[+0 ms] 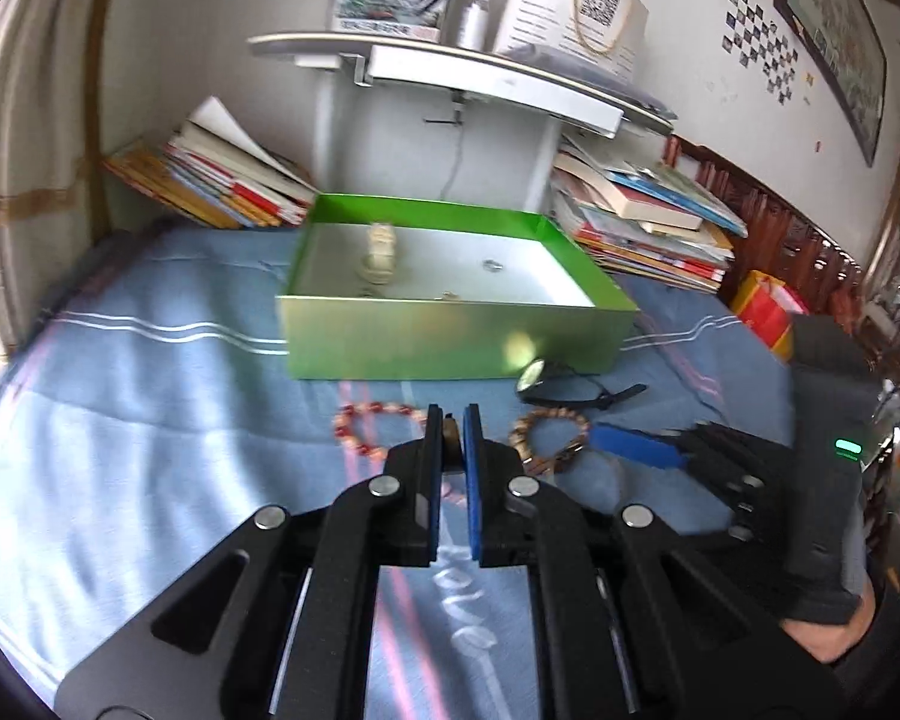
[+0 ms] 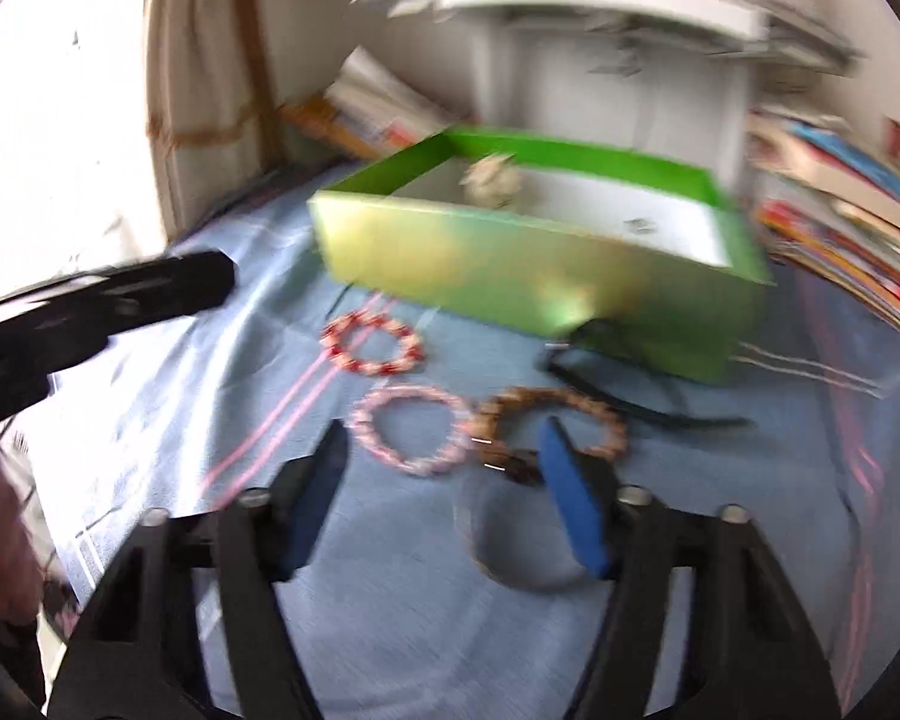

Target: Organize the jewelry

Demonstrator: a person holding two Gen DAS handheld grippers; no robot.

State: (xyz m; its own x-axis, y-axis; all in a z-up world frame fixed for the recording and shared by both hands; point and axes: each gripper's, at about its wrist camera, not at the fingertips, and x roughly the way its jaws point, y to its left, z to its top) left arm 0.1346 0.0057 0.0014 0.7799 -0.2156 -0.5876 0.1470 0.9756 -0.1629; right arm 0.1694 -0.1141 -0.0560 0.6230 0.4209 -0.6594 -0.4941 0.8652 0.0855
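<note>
A: Left tool (image 1: pixel 452 420) first: its blue-padded fingers (image 1: pixel 473 426) are pinched nearly together on a small brownish piece I can't identify, low over the blue striped cloth (image 1: pixel 150 420) on the table.

B: Right tool (image 2: pixel 444 450) is spread wide, gripping nothing, above a pink beaded bracelet (image 2: pixel 411 431) and a brown wooden-bead bracelet (image 2: pixel 555 426) that touch each other.

A: That pink one is hidden from the left wrist camera. It does show the red-and-white beaded bracelet (image 1: pixel 373 423) just left of the fingers, the brown one (image 1: pixel 549 441) just right.

B: From the right wrist, the red-and-white bracelet (image 2: pixel 373 343) lies between the pink one and the open green cardboard box (image 2: pixel 510 264). Everything is blurred.

A: Sharper here: the green box (image 1: pixel 450 333) holds a cream beaded bracelet (image 1: pixel 380 255) standing on edge and a small metal ring (image 1: pixel 492 266). A black-strapped wristwatch (image 1: pixel 534 377) leans at its near right corner.

B: Only its dark strap (image 2: pixel 630 408) shows on my side.
</note>
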